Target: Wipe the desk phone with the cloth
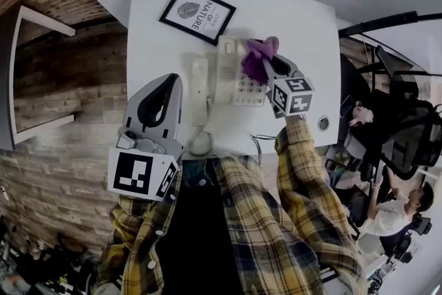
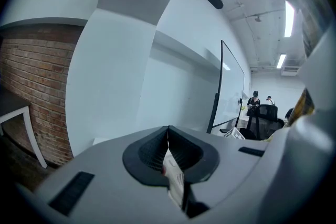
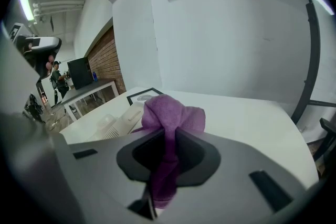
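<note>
A white desk phone [image 1: 228, 72] sits mid-desk, and its handset [image 1: 199, 90] lies on the desk to its left with the coiled cord [image 1: 200, 144] near the front edge. My right gripper [image 1: 268, 60] is shut on a purple cloth [image 1: 258, 57], which rests over the phone's upper right, above the keypad. In the right gripper view the cloth [image 3: 170, 115] bunches out of the closed jaws [image 3: 167, 136], with the phone [image 3: 118, 123] just beyond. My left gripper [image 1: 170, 83] hovers left of the handset, shut and empty. In its own view the left gripper [image 2: 168, 134] faces the wall.
A black-framed print [image 1: 197, 14] lies at the back of the white desk [image 1: 304, 31]. A round cable grommet [image 1: 323, 123] is near the front right corner. Office chairs [image 1: 407, 128] and seated people are to the right, and a brick wall [image 1: 55, 79] is to the left.
</note>
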